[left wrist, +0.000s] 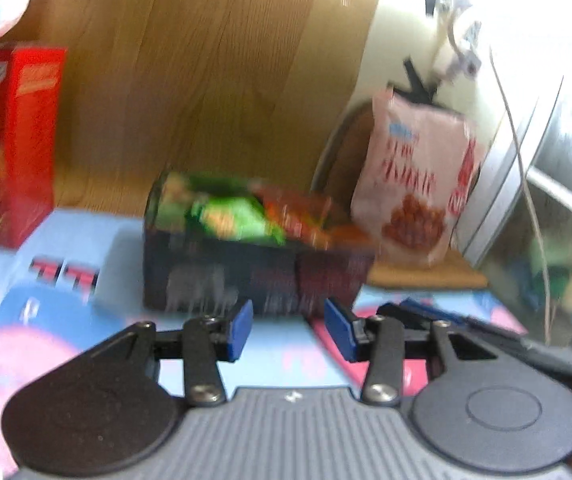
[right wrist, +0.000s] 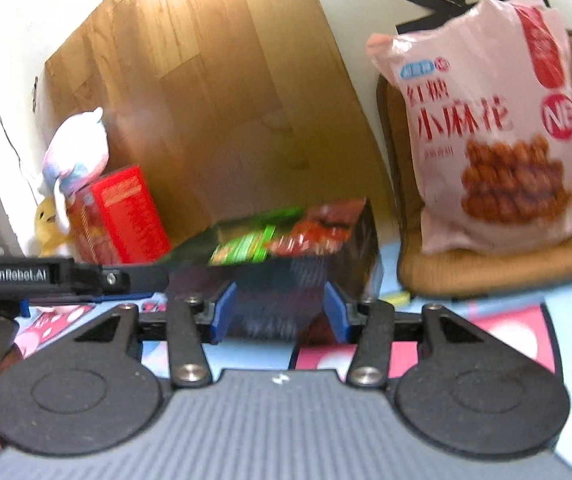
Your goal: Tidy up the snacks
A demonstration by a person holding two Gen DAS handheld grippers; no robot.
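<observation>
The dark snack box, mid-frame on the patterned counter, sits between the right gripper pads, apparently gripped to reposition it. The left gripper hangs partly open, empty, just before it.

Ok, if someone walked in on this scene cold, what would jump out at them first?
Probably the dark box packed with green and red snack packets, sitting on the patterned cloth right in front of both grippers. Next, the big pink snack bag standing upright on a cushion to the right. A bright red box stands at the left against the wooden panel, with a plush toy resting on it.
</observation>
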